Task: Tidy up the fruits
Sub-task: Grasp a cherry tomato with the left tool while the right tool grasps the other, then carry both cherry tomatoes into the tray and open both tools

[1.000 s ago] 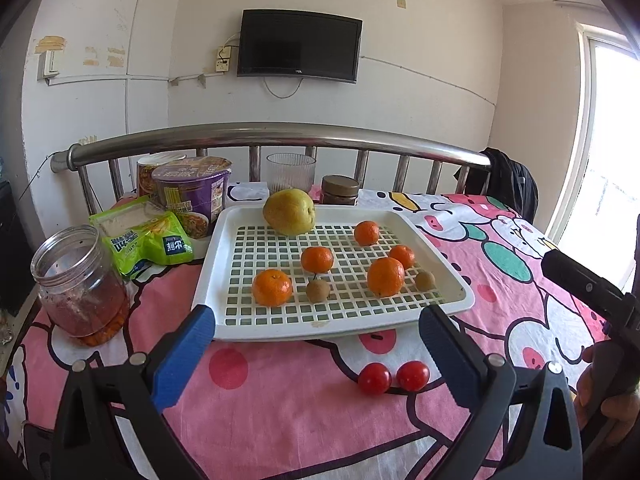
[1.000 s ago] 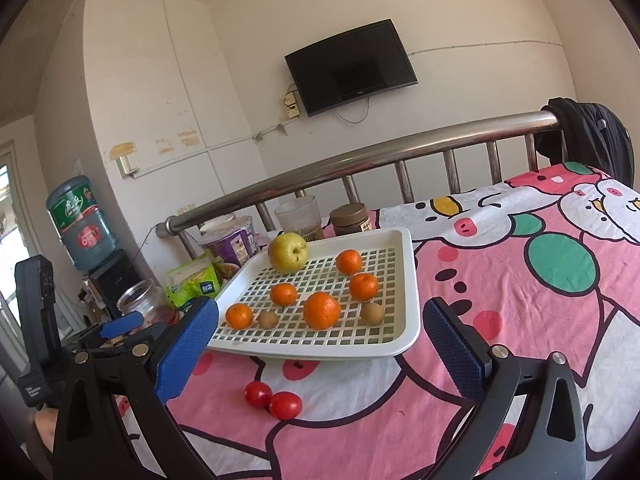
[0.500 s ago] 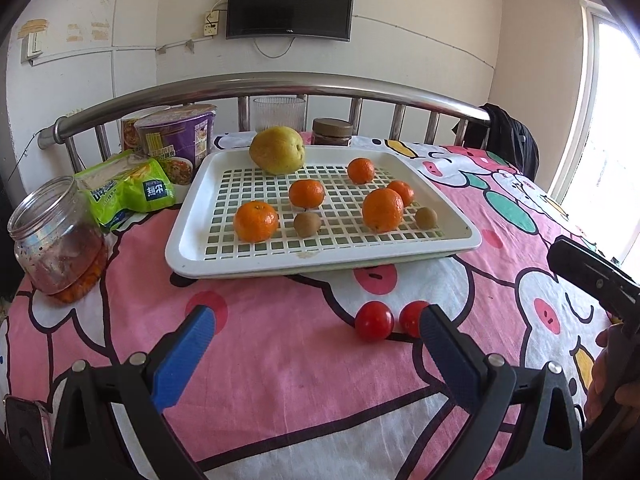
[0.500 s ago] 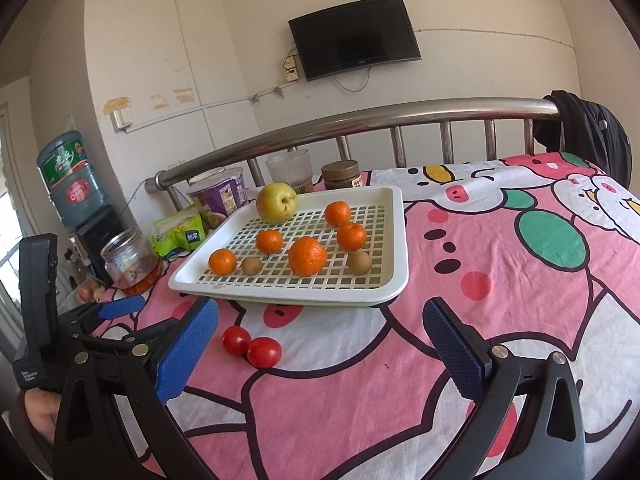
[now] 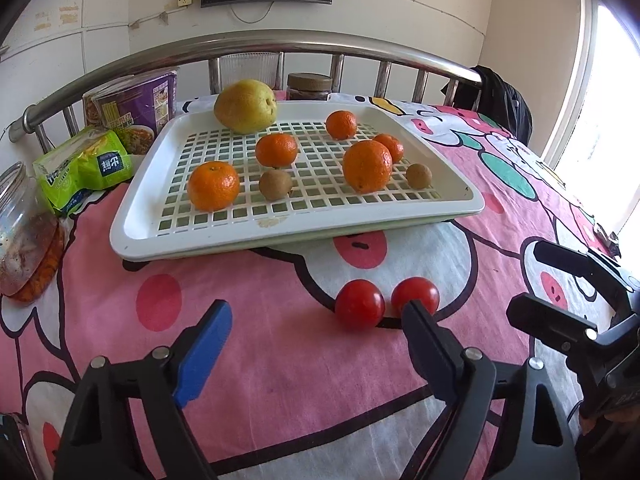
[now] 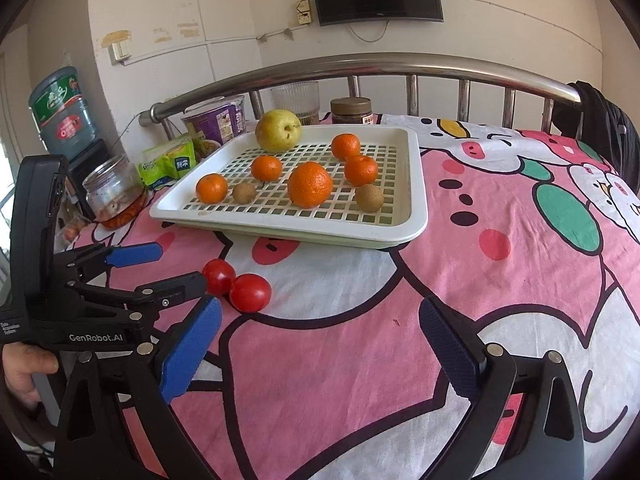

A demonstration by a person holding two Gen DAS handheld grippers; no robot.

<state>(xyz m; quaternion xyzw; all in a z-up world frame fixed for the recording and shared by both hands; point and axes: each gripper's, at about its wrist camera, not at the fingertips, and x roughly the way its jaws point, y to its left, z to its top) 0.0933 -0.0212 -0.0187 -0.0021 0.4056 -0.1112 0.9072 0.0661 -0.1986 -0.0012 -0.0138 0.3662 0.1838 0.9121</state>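
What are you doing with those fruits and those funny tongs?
A person holds tongs in each hand, sorting fruit. Oranges, kiwis and a pear already sit in the white tray. Two tomatoes lie touching on the pink cloth. The left tongs and right tongs, both empty, have just been closing slightly.

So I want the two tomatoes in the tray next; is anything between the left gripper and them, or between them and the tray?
Nothing visible. The left gripper is open, its jaws just closing a little, with only bare cloth before the tomatoes. The tray lies just beyond them; only its raised rim has to be cleared.
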